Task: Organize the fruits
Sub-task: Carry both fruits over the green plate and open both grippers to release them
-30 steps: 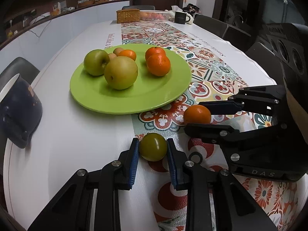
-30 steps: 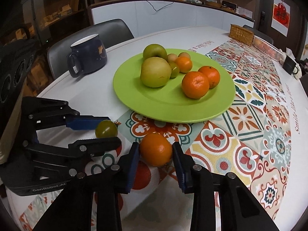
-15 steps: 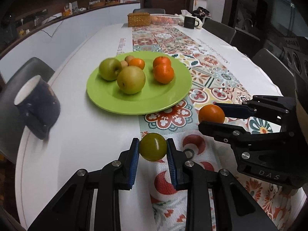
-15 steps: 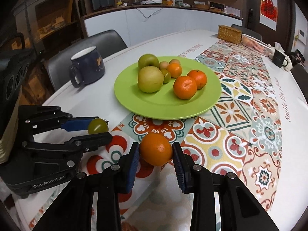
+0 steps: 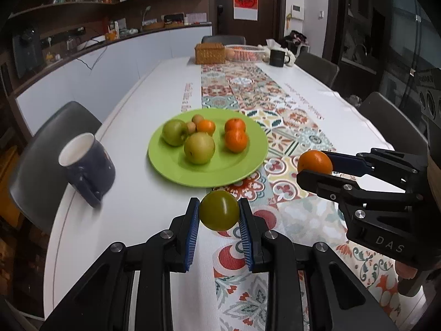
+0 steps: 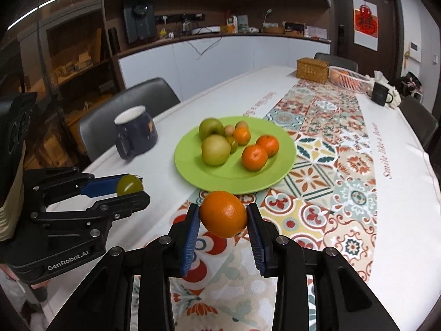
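My left gripper (image 5: 219, 215) is shut on a small green fruit (image 5: 219, 214) and holds it above the table, near the front of the green plate (image 5: 171, 165). My right gripper (image 6: 223, 215) is shut on an orange (image 6: 223, 213), also lifted, to the right of the left one. The plate (image 6: 286, 154) holds two green apples, two oranges and several small fruits. In the right wrist view the left gripper (image 6: 129, 186) with the green fruit (image 6: 129, 184) shows at the left. In the left wrist view the right gripper (image 5: 315, 167) with the orange (image 5: 314, 162) shows at the right.
A dark blue mug (image 5: 86, 165) stands left of the plate. A patterned runner (image 5: 289, 127) runs down the white table. At the far end are a wicker box (image 5: 210, 53), a white basket (image 5: 244, 52) and a black mug (image 5: 277, 57). Chairs line both sides.
Both grippers have risen with their fruit off the table and pulled back, so the plate looks smaller and farther away. Both stayed shut.
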Demonstrator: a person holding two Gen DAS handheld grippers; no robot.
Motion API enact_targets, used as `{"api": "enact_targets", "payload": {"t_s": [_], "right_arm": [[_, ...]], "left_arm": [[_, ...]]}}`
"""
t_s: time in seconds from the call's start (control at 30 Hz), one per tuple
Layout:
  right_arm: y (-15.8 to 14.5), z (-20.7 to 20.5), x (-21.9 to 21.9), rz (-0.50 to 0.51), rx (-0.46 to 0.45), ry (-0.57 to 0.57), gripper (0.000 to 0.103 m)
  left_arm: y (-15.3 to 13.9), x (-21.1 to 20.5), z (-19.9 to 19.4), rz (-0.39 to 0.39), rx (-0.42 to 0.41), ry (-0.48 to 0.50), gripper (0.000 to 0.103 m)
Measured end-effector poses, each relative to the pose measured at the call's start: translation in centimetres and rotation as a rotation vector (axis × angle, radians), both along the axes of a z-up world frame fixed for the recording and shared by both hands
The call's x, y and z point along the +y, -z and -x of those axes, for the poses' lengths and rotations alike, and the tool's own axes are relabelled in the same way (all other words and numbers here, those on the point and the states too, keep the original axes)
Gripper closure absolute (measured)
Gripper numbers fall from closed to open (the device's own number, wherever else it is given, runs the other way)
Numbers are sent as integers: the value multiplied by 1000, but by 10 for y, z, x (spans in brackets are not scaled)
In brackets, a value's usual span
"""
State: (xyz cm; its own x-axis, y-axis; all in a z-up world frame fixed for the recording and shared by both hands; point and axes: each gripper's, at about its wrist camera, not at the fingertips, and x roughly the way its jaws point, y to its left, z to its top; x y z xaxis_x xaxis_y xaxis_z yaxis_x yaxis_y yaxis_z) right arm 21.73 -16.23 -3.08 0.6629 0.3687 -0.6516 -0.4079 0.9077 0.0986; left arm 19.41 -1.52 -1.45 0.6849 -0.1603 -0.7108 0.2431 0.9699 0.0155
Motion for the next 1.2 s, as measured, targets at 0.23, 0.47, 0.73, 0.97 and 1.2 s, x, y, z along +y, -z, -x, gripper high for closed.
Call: {"api": "enact_targets", "payload": {"t_s": [0.23,0.47,0.73,0.97,1.2], "right_arm": [[-22,5,-2,-12,-44,18,67],[-43,-3,-1,-32,-75,33,67],[-60,-24,3,-35,-97,42,67],[-64,-52,6,-22,-87,46,67],[-63,-82,12,-9,-54,44,67]], "left_arm": [[-24,1,5,1,-46,-19,75],[-42,1,-4,8,-82,-30,75],[-56,6,-26,26,-88,-38,75],[-61,11,-55,26,-74,-46,75],[-57,16,-89,38,-37,-54,75]]}}
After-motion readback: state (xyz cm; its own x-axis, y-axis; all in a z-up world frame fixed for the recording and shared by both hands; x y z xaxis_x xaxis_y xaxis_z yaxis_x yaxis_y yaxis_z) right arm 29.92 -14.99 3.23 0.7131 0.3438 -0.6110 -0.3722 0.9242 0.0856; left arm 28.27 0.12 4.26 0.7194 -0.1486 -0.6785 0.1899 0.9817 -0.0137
